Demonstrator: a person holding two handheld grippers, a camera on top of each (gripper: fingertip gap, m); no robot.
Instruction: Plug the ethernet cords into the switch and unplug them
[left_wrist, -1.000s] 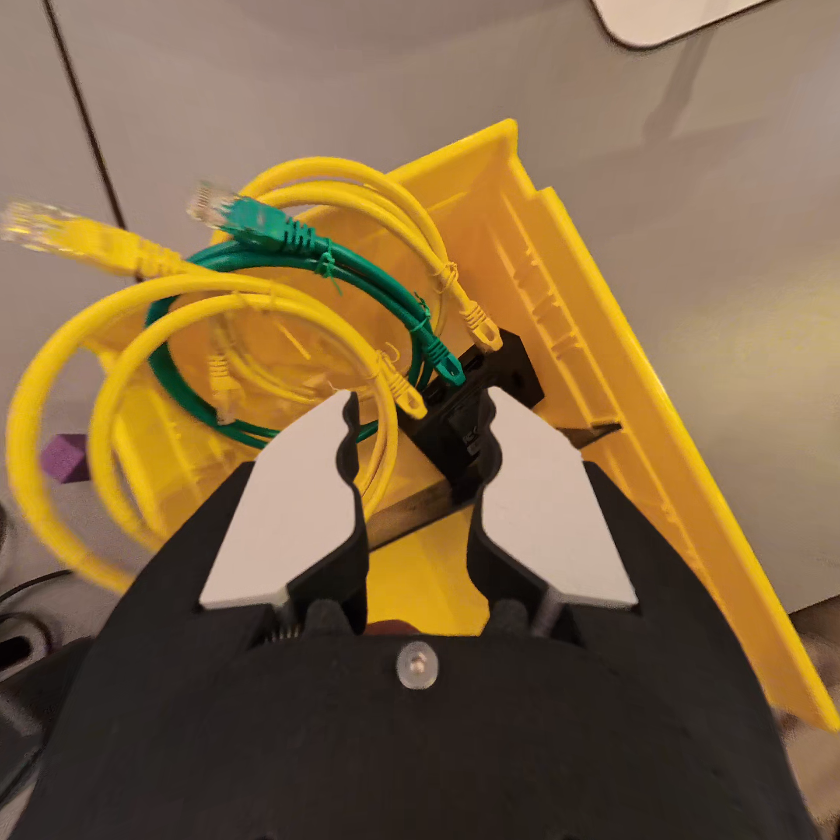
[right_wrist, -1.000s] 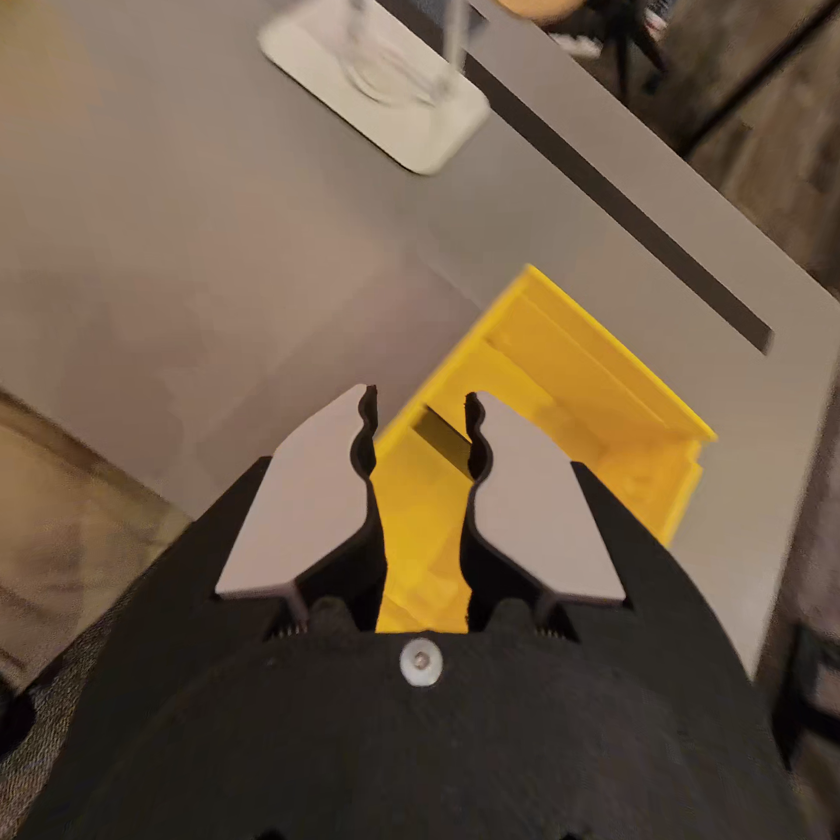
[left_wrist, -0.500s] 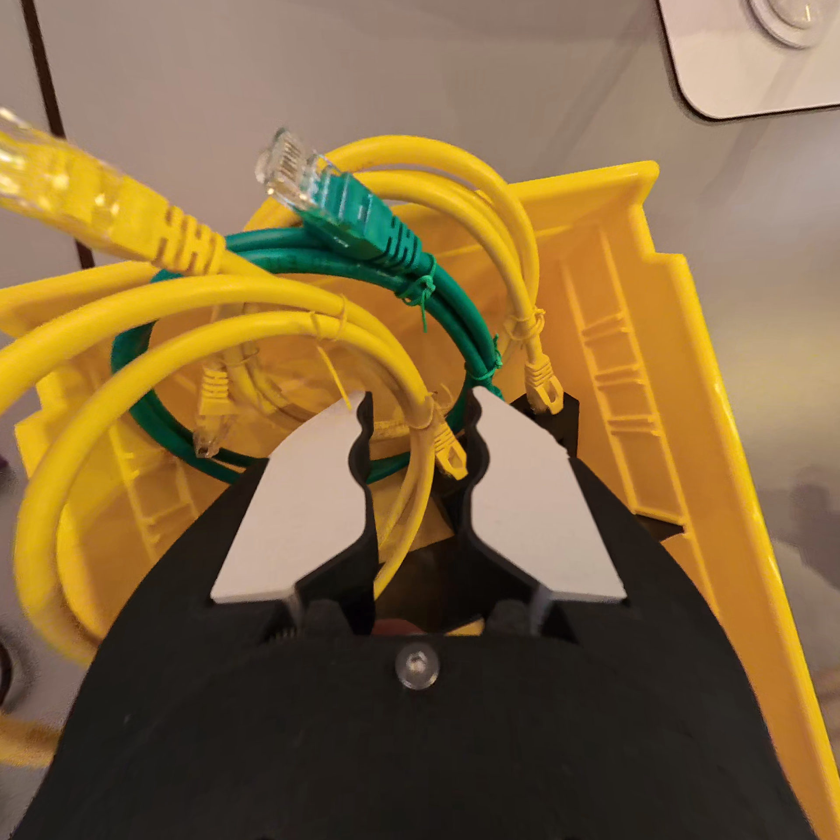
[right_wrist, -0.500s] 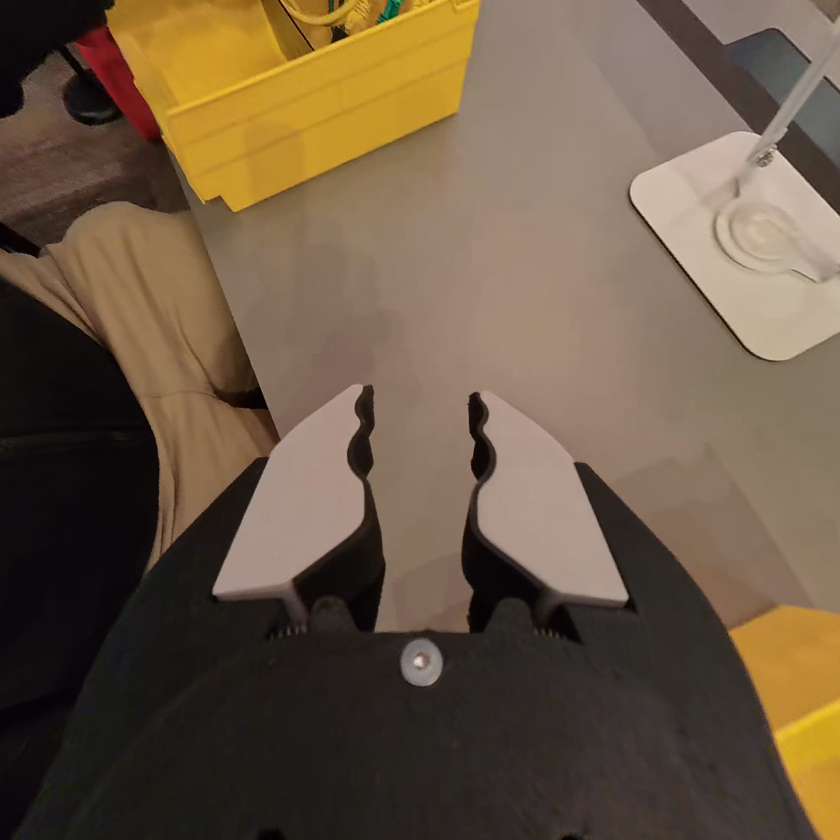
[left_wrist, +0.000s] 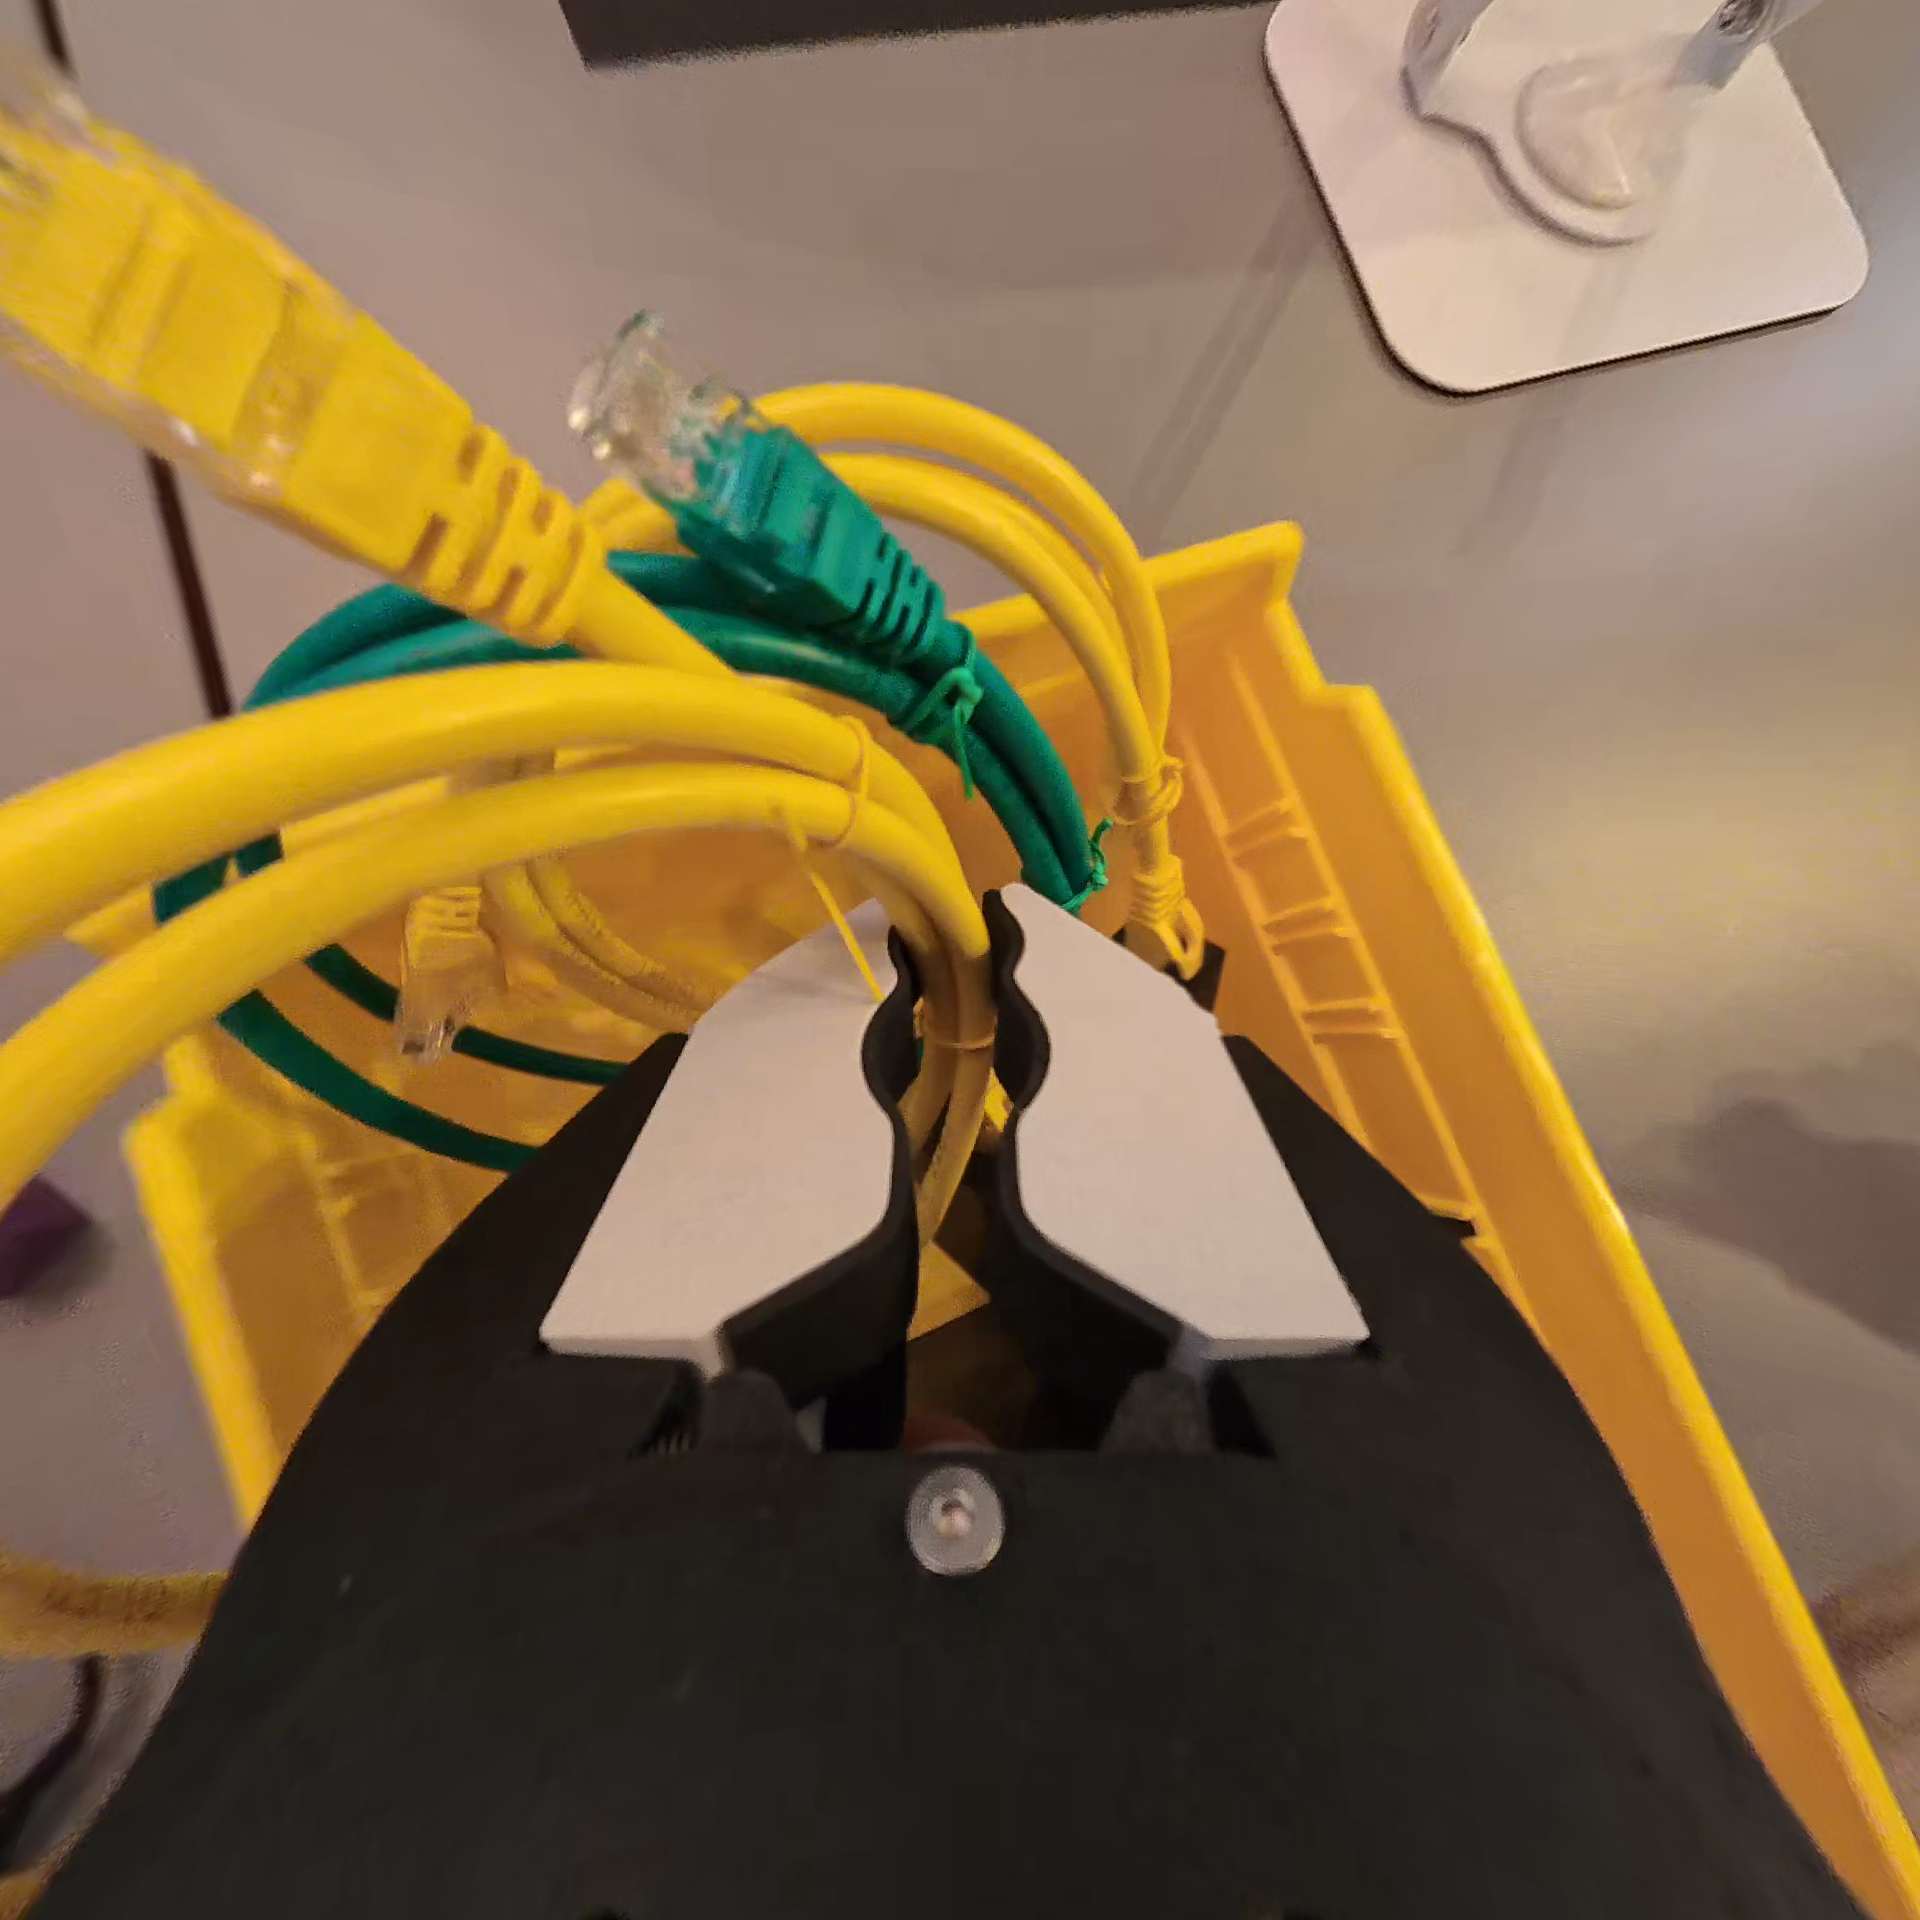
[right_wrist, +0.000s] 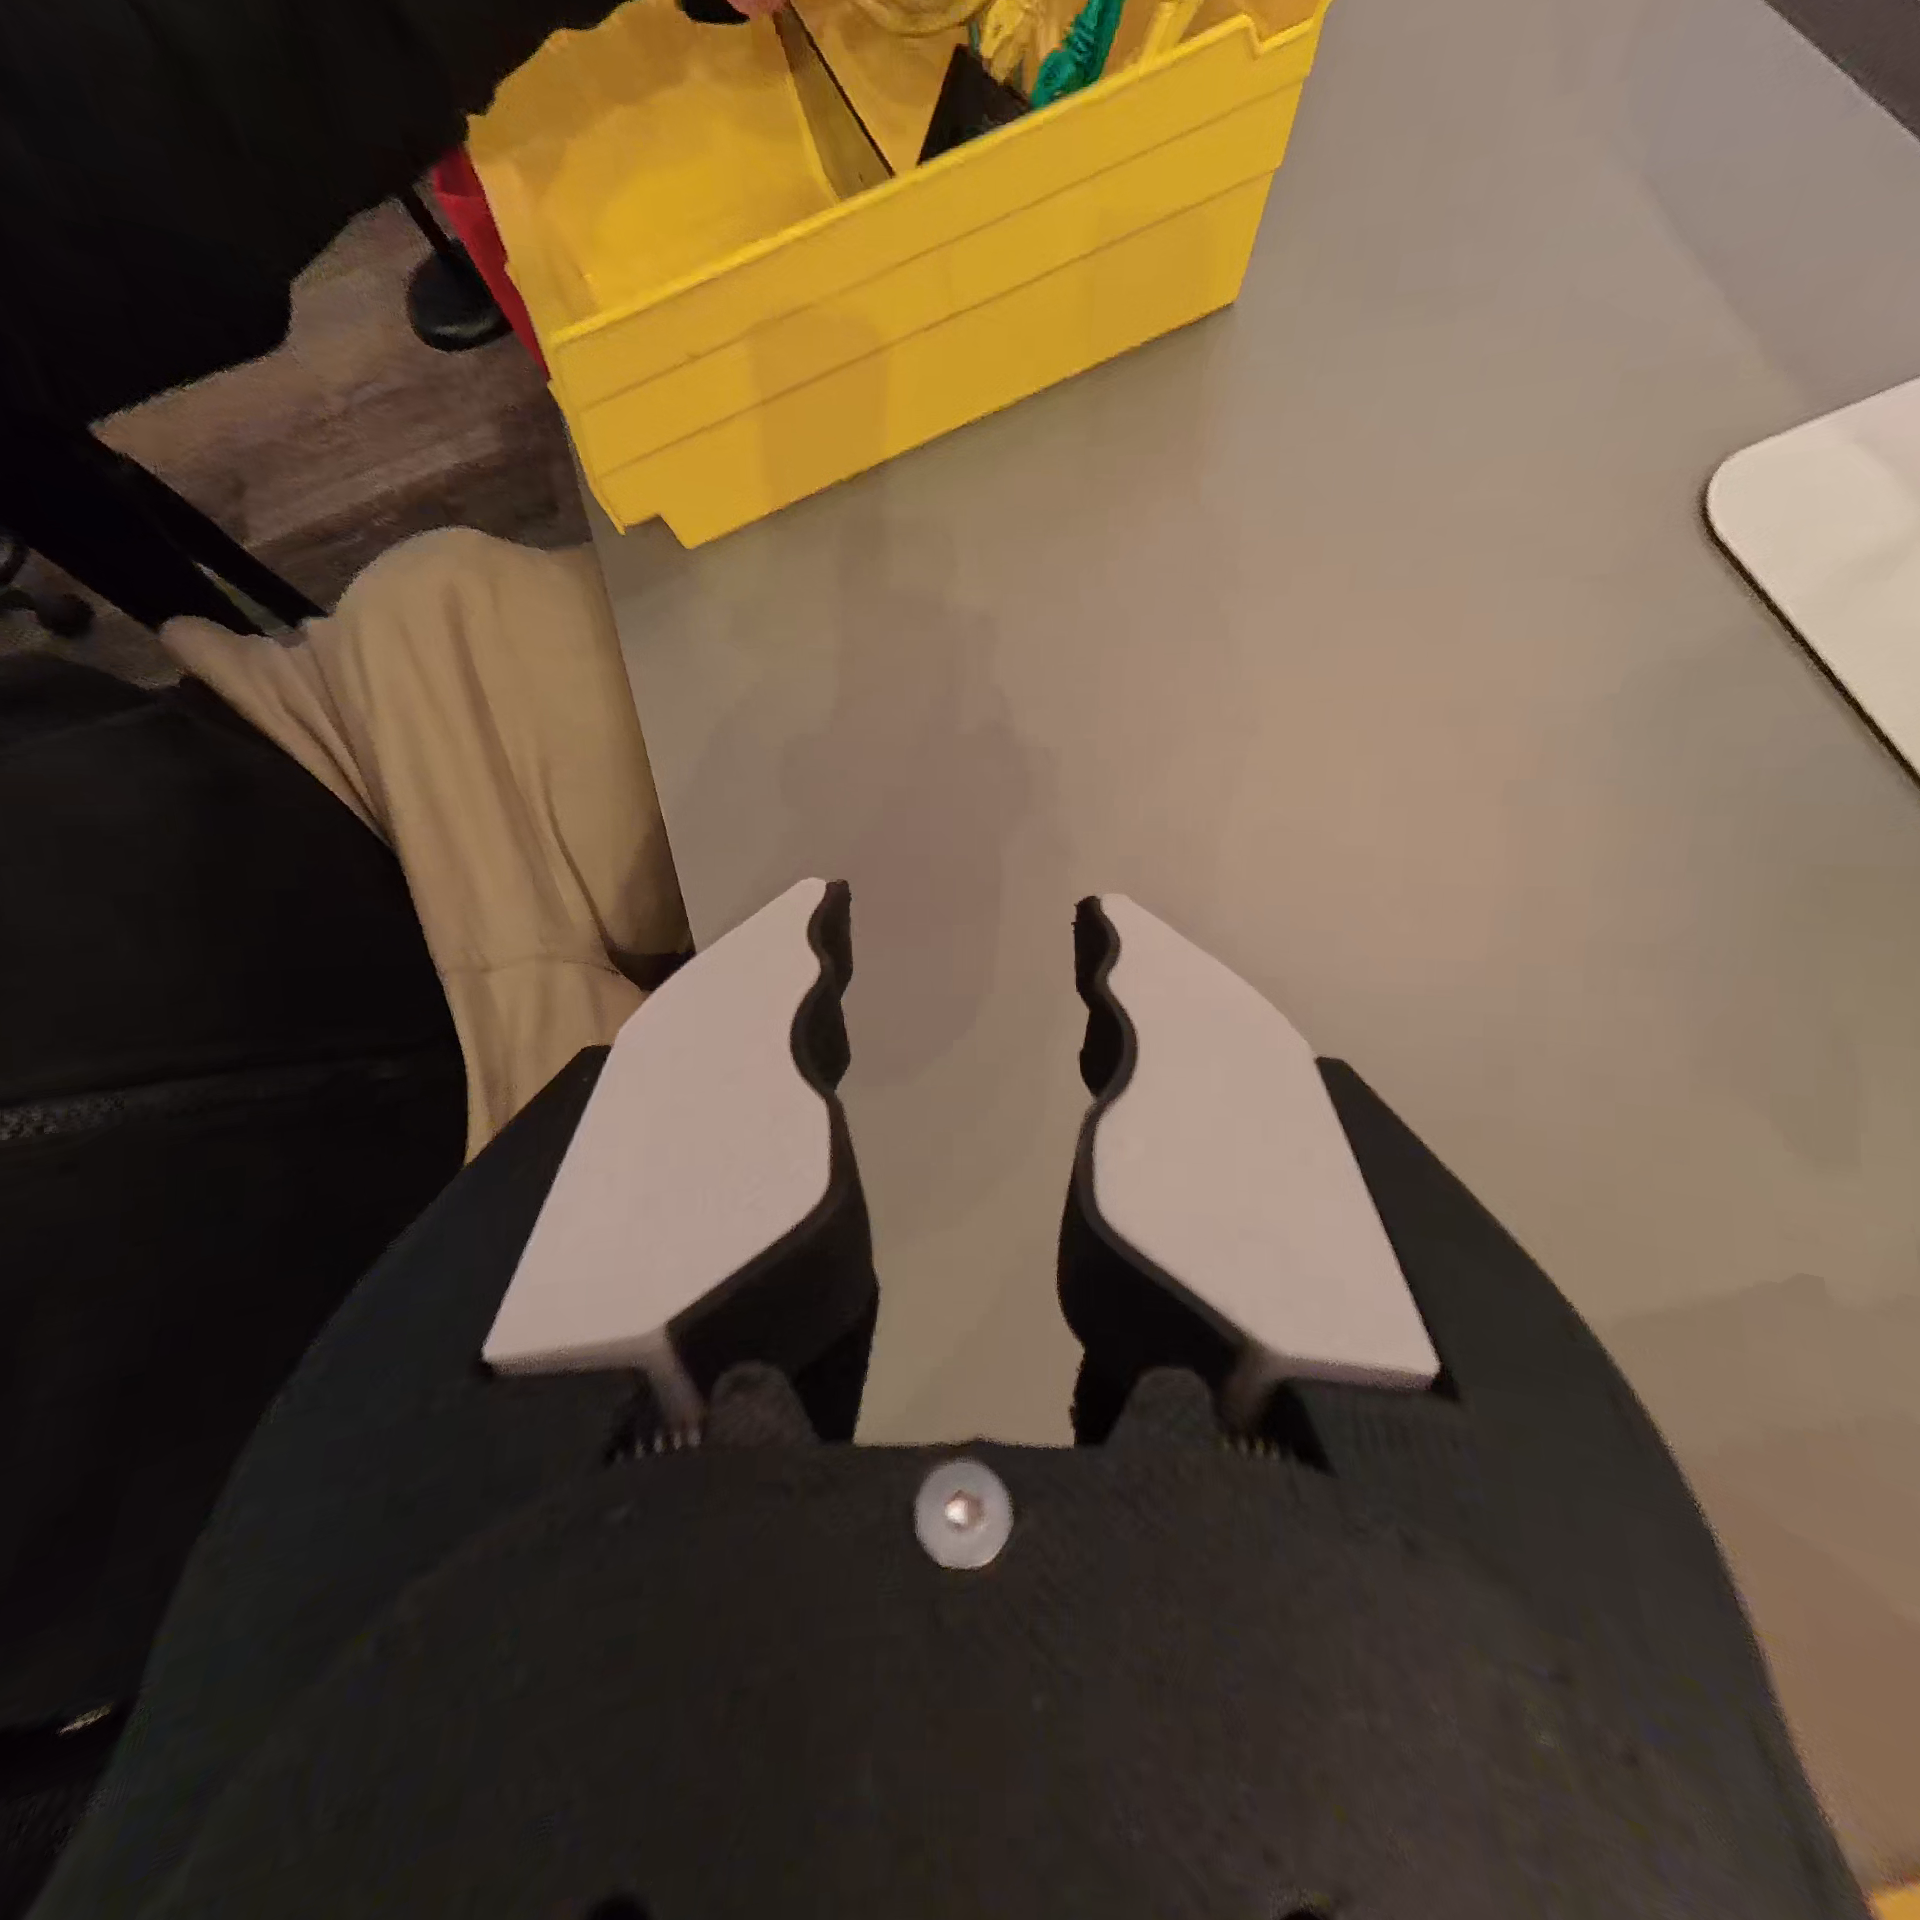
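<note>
In the left wrist view, my left gripper (left_wrist: 951, 935) is shut on a looped yellow ethernet cord (left_wrist: 951, 1049) inside a yellow bin (left_wrist: 1351, 935). Other yellow loops (left_wrist: 468, 717) rise out to the left, with a large yellow plug (left_wrist: 260, 364) close to the camera. A coiled green cord (left_wrist: 997, 748) lies behind it with its plug (left_wrist: 790, 520) pointing up. A black corner of the switch (left_wrist: 1208, 977) peeks past the right finger. My right gripper (right_wrist: 961, 904) is open and empty above the grey table (right_wrist: 1351, 727), well short of the bin (right_wrist: 935, 312).
A white square stand base (left_wrist: 1558, 208) sits on the table beyond the bin; its corner shows in the right wrist view (right_wrist: 1829, 561). A person's beige trouser leg (right_wrist: 488, 748) is at the table's left edge. A purple block (left_wrist: 31, 1236) lies left of the bin. Some 40 cm of space lies between my two pairs of fingers.
My left gripper pushed forward into the cords and closed on a yellow loop. My right gripper swung away from a yellow bin to over bare table and stayed open.
</note>
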